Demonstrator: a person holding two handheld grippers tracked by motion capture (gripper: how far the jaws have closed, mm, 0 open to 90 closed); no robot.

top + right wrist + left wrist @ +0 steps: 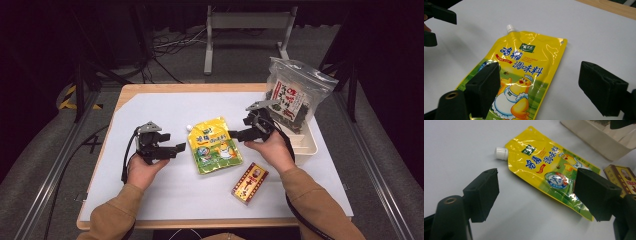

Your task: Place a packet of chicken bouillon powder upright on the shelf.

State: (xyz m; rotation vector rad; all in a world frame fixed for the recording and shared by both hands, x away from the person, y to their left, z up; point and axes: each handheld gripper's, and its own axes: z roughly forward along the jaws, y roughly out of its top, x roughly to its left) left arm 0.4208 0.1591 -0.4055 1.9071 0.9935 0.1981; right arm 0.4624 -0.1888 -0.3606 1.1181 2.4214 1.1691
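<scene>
A yellow spouted pouch [215,145] with a cartoon chicken lies flat on the white table top [165,195]. In the left gripper view the pouch [541,167] shows its white cap [501,153] at the upper left. My left gripper [172,142] hovers just left of the pouch, open, with nothing between its fingers [482,195]. My right gripper [239,129] stands at the pouch's upper right edge, also open and empty. In the right gripper view the pouch [519,70] lies under and beyond the gripper [539,85], with the left gripper [439,22] beyond at the top left.
A small red and yellow box [250,182] lies near the front, right of the pouch. A white bin [305,145] at the right edge holds a clear bag [292,95] of dark contents. The wooden table edge [190,87] runs along the back.
</scene>
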